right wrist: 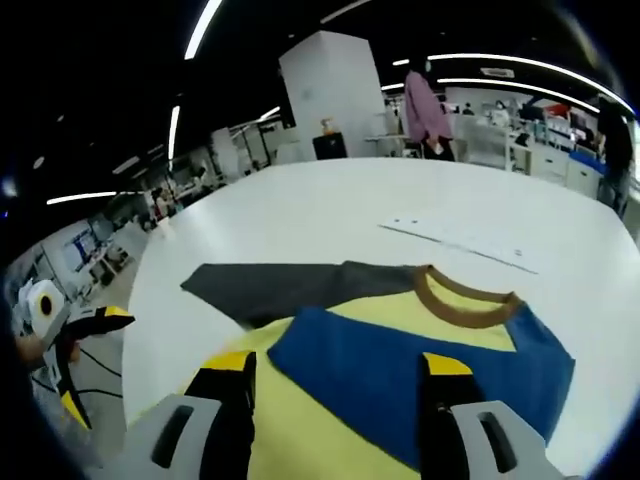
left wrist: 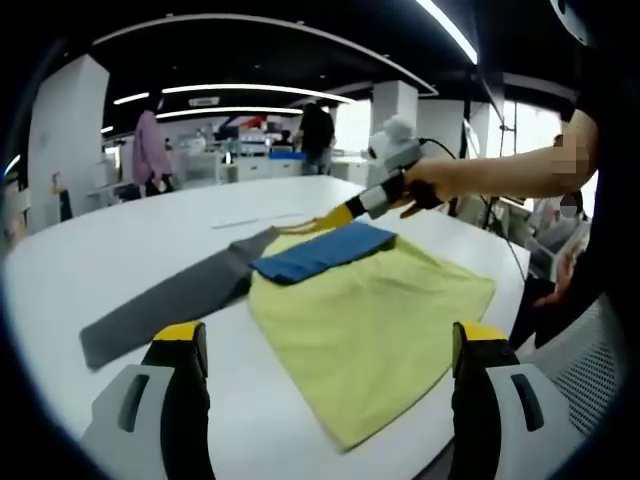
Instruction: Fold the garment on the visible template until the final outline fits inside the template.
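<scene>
A wide white table [left wrist: 120, 250] curves through a large open-plan office with ceiling strip lights, pillars and desks behind. No brand, label or writing can be read anywhere.

The garment [left wrist: 370, 310], a yellow T-shirt with a blue band across the chest and a brown ribbed collar [right wrist: 465, 300], lies flat on the table near the person's side. In the left gripper view its lower hem corner reaches close to the table's near edge. Partly beneath it and sticking out to one side lies a dark grey rectangular template [left wrist: 165, 300] (a flat sheet, its far end uncovered), so the shirt spreads well beyond the template's outline.

In the left gripper view, the left gripper [left wrist: 325, 385] hangs just above the near part of the shirt, jaws wide apart and holding nothing. The right gripper [left wrist: 320, 224] shows there too, held by a bare forearm from the right, its yellow tips at the collar; whether it grips the cloth cannot be told there. In the right gripper view, the right gripper's own jaws stand apart over the blue band, with nothing between them.

Beyond the shirt the tabletop is bare white except for a thin pale strip [right wrist: 460, 245] lying far off. Two people [left wrist: 150, 150] stand in the distant background.
</scene>
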A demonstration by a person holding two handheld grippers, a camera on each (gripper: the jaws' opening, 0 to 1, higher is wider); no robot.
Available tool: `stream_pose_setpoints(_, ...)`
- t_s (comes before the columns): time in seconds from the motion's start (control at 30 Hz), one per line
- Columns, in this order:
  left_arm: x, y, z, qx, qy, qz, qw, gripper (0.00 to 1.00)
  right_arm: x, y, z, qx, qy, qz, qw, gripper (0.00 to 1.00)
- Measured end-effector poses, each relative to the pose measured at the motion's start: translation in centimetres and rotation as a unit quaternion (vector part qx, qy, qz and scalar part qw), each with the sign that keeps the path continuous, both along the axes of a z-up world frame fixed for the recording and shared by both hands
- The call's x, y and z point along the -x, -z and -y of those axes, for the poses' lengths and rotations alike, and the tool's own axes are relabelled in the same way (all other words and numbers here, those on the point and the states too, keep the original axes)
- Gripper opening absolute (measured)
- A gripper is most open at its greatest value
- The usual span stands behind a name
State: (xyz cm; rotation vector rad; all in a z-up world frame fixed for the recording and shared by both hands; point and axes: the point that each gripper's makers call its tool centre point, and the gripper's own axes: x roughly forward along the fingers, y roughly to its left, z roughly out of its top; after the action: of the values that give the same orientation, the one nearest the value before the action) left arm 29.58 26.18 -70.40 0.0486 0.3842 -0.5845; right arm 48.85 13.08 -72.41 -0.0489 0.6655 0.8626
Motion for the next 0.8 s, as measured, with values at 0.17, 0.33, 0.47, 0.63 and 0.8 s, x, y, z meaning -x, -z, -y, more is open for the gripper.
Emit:
stream_pose_setpoints(0.17,0.0,0.0,0.1,-0.001,0.002,-0.001,1.0,0.99,0.0,-0.5,3.0,0.008,0.012,0.009,0.9999,0.6)
stream_pose_setpoints(0.33,0.0,0.0,0.2,-0.002,0.005,-0.002,1.0,0.99,-0.1,-0.9,6.2,0.019,0.029,0.018,0.9992,0.58)
stream_pose_setpoints(0.47,-0.1,-0.2,0.3,0.003,0.004,0.001,1.0,0.99,-0.2,-0.9,8.9,0.031,0.052,0.026,0.9978,0.55)
stream_pose_setpoints(0.63,-0.2,-0.1,0.4,0.002,0.005,-0.001,1.0,0.99,-0.1,-0.8,11.6,0.036,0.075,0.031,0.9961,0.49)
stream_pose_setpoints(0.8,-0.2,-0.2,0.5,0.004,0.004,0.0,1.0,0.99,0.2,-0.2,14.1,0.04,0.097,0.025,0.9942,0.42)
